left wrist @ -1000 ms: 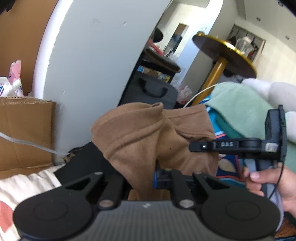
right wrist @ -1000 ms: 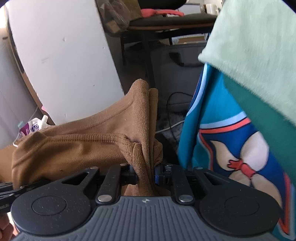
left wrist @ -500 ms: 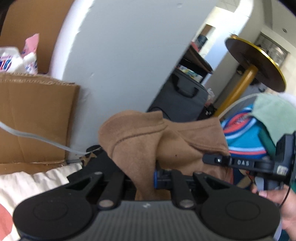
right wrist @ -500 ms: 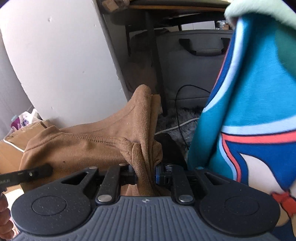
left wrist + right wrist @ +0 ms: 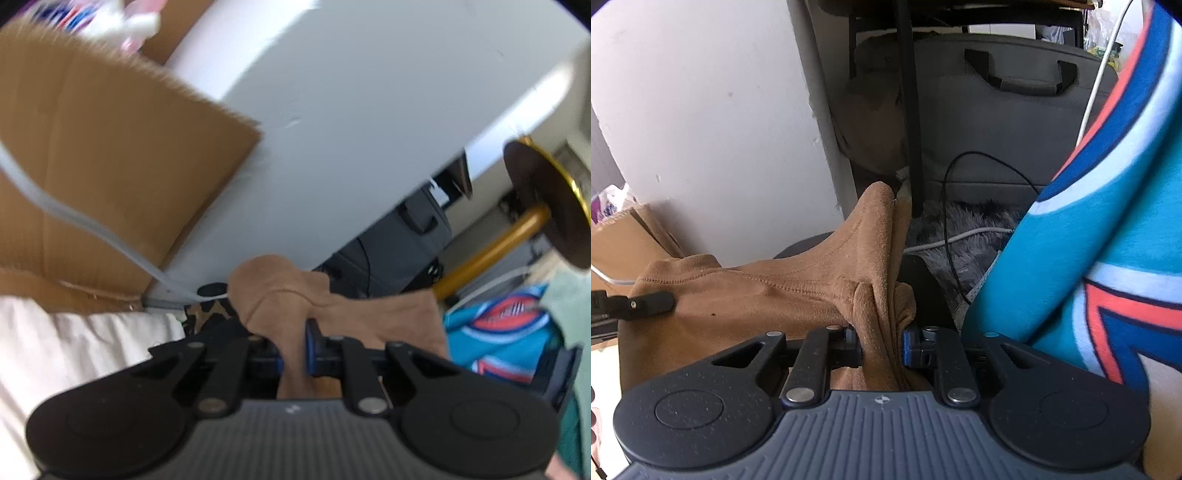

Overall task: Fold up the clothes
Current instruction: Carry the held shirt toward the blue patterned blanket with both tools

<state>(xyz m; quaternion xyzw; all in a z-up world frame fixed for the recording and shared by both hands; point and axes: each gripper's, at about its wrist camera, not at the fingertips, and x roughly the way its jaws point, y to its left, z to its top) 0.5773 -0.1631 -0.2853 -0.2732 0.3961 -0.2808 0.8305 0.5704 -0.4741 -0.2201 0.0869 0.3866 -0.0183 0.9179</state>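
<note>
Brown fleece, one garment [image 5: 343,306], is bunched between the left tongs [image 5: 293,349] in the left wrist view, and the pads are clamped on a thick gather of it. It hangs in the air above a pale bedsheet [image 5: 74,350] at near left, probably so it can be spread there. Far left stands one cardboard box [image 5: 110,155] against a white panel [image 5: 351,110], with one pale cable [image 5: 74,218] running across it. To the right I count one round gold-edged table [image 5: 546,199], and below it one bright blue printed cloth [image 5: 506,332]. This view is blurred, so fine detail is lost.

From the right wrist view, the right tongs [image 5: 882,349] grip another gather of the same brown garment [image 5: 775,295]. Their jaws have just been easing apart, yet the fabric is still pinched between the pads. The cloth stretches leftward to the other tool's finger [image 5: 646,304], so I judge the two hands hold it taut by one edge. Beyond lie one grey case with a handle [image 5: 1015,110] and one black cord [image 5: 960,206]; the blue cloth [image 5: 1089,240] fills the right.
</note>
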